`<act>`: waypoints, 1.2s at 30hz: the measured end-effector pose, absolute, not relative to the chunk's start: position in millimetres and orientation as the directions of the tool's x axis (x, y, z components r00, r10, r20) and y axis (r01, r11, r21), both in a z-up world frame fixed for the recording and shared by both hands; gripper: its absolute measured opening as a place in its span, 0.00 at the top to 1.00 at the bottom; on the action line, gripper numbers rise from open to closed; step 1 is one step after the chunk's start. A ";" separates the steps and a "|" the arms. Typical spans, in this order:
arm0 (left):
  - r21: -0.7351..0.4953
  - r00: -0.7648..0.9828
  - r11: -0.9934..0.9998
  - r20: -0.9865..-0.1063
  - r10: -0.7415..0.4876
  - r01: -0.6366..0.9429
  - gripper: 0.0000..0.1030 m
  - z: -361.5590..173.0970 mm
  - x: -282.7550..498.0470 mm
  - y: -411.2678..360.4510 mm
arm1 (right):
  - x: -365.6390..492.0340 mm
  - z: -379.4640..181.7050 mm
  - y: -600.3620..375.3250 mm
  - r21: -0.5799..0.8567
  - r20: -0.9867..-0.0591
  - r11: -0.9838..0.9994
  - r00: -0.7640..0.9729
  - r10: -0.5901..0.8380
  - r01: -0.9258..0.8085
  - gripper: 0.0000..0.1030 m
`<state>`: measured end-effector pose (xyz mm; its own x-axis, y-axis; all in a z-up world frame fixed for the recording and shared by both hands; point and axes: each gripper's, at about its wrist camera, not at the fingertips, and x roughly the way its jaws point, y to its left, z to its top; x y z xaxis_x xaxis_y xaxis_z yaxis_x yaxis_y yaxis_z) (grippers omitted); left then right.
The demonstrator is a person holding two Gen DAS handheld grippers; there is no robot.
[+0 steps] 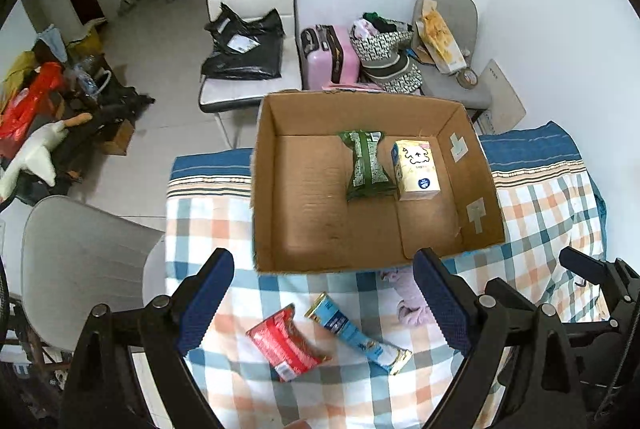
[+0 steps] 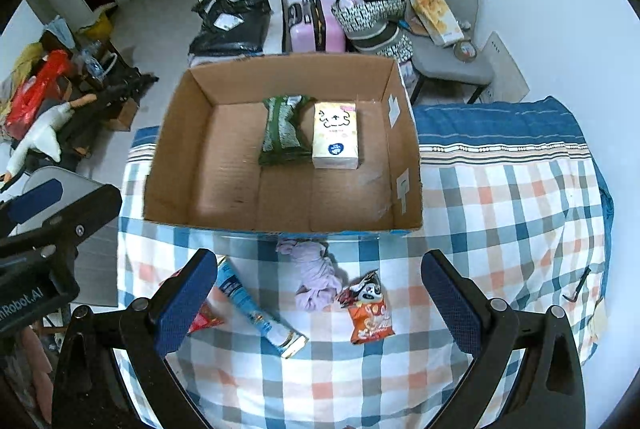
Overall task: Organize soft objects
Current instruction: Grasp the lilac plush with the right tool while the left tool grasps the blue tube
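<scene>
1. Left wrist view: the left gripper [image 1: 324,297] hovered above the checked cloth [image 1: 544,205] on the counter, its fingers [image 1: 208,297] spread wide and empty. Between them lay a red packet [image 1: 286,347] and, just beside it, a long blue packet [image 1: 358,335]. A lilac cloth bundle [image 1: 408,303] sat near the front wall of the cardboard box [image 1: 264,189], partly hidden by the right-hand finger. Inside the box a green packet [image 1: 366,165] and a cream tissue pack [image 1: 418,169] lay side by side.

2. Right wrist view: the right gripper [image 2: 320,293] was likewise released, holding nothing. Below it were the lilac cloth bundle [image 2: 314,279], an orange snack bag [image 2: 370,313] just beside it, and the long blue packet [image 2: 256,313]; the red packet [image 2: 202,321] was mostly hidden behind the left-hand finger.

3. Judgement: two items were boxed and four remained on the cloth, so the task looked under halfway, between picks. The next move probably called for lowering one gripper over a nearby item, the red packet for the left or the snack bag for the right, pinching gently so it crumples little, then lifting over the box wall.
</scene>
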<state>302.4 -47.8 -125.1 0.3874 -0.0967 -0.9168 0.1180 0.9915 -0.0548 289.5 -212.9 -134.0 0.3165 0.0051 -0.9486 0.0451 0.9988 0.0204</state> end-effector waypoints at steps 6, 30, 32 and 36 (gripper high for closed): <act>-0.046 0.410 0.996 -0.909 -0.072 0.072 0.11 -109.1 277.5 -48.0 | 264.2 -114.5 -223.4 0.067 -0.941 0.997 0.334 0.054 0.028 0.00; -0.102 -0.083 0.971 -0.989 -0.122 -0.217 0.30 -372.4 249.7 -85.0 | 282.8 -330.7 -285.6 0.182 -0.983 0.983 -0.026 0.183 0.016 0.22; -0.102 -0.100 0.967 -0.987 -0.128 -0.235 0.38 -385.1 247.9 -84.0 | 289.7 -335.1 -275.3 0.191 -0.981 0.982 -0.027 0.191 -0.008 0.27; -0.094 -0.093 0.975 -0.989 -0.114 -0.202 0.67 -389.4 238.4 -83.8 | 306.1 -346.0 -248.9 0.191 -0.981 0.980 -0.048 0.188 -0.059 0.29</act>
<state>238.4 -83.8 -389.4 -0.0930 -0.1143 -0.9891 -0.2017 0.9750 -0.0937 306.1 -248.9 -346.0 -0.0477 0.1884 -0.9809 -0.0592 0.9798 0.1911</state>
